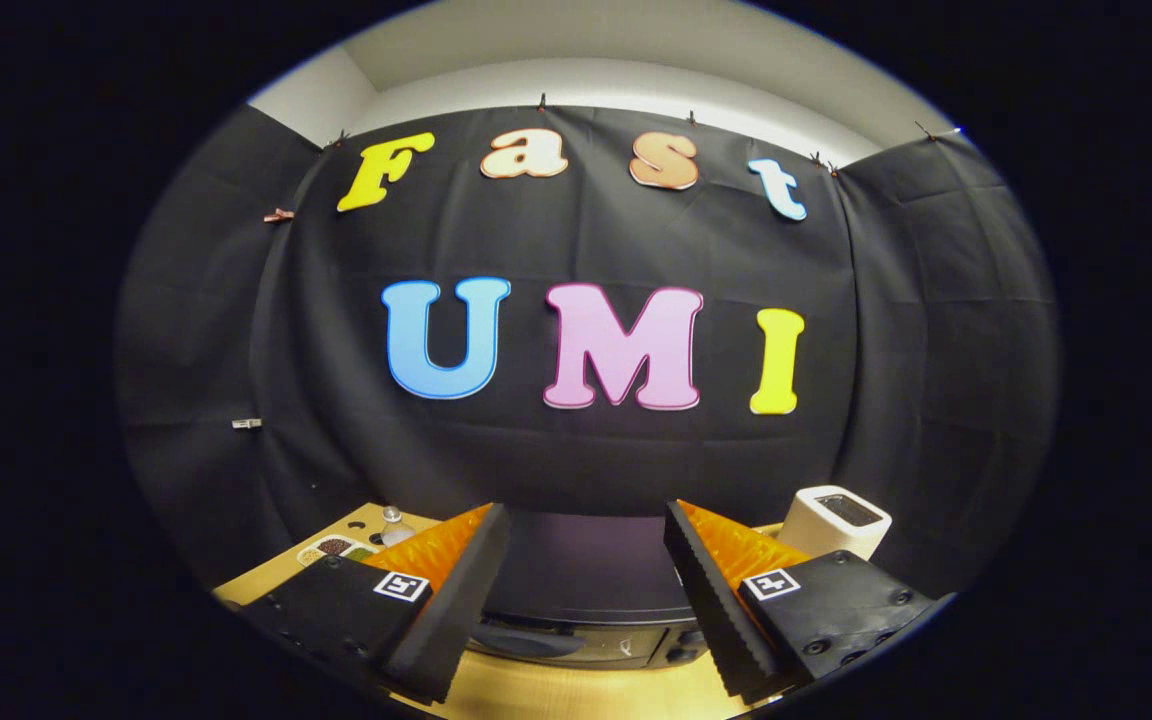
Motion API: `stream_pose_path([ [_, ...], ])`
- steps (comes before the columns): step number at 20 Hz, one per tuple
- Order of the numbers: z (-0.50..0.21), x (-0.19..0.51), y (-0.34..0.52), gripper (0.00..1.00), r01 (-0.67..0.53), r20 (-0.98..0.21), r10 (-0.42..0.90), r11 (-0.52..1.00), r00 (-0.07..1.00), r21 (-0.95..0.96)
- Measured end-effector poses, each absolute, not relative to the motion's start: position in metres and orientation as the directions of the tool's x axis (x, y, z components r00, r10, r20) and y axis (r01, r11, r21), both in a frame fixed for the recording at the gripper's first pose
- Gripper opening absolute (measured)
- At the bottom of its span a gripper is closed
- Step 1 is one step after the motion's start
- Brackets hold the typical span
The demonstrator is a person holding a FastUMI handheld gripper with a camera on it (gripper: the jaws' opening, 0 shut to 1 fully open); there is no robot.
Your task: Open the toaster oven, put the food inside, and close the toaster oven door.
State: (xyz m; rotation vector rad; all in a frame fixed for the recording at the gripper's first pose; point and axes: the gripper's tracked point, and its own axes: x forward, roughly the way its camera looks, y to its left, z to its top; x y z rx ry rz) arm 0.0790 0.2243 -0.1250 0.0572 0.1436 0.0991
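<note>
A black toaster oven [586,590] sits on the wooden table [576,695], just ahead of and below my fingers. I look down on its dark top, and a strip of its front with a handle [526,640] and knobs [681,652] shows between the fingers. My gripper [586,545] is open and holds nothing, its two black ribbed pads [456,610] spread wide to either side of the oven. The oven door looks closed, though little of it shows. I see no food between the fingers.
A white box-shaped appliance with a dark top slot [836,522] stands beyond the right finger. Beyond the left finger lie a divided dish of small foods [336,548] and a small clear bottle [394,525]. The black cloth wall rises right behind the oven.
</note>
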Motion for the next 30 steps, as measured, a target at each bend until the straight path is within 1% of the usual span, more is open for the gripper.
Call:
stream_pose_path([
  [4,-0.184,0.085,0.247,0.98,-0.093,-0.256,0.102,0.995,0.961,0.045],
  [7,-0.221,0.084,0.258,0.98,-0.086,-0.322,0.101,0.994,0.941,0.06],
  [13,-0.259,0.091,0.271,0.98,-0.057,-0.398,0.088,0.994,0.913,0.088],
  [15,-0.278,0.086,0.272,0.98,-0.041,-0.458,0.07,0.997,0.886,0.072],
  [16,-0.268,0.086,0.272,0.98,-0.029,-0.412,0.058,0.997,0.909,0.078],
  [17,-0.276,0.09,0.271,0.99,-0.023,-0.425,0.056,0.996,0.903,0.083],
  [18,-0.273,0.091,0.269,0.98,-0.016,-0.41,0.05,0.996,0.911,0.084],
  [23,-0.274,0.078,0.271,0.99,-0.019,-0.436,0.049,0.997,0.898,0.073],
  [30,-0.291,0.023,0.27,0.99,-0.002,-0.462,0.054,0.993,0.885,0.114],
])
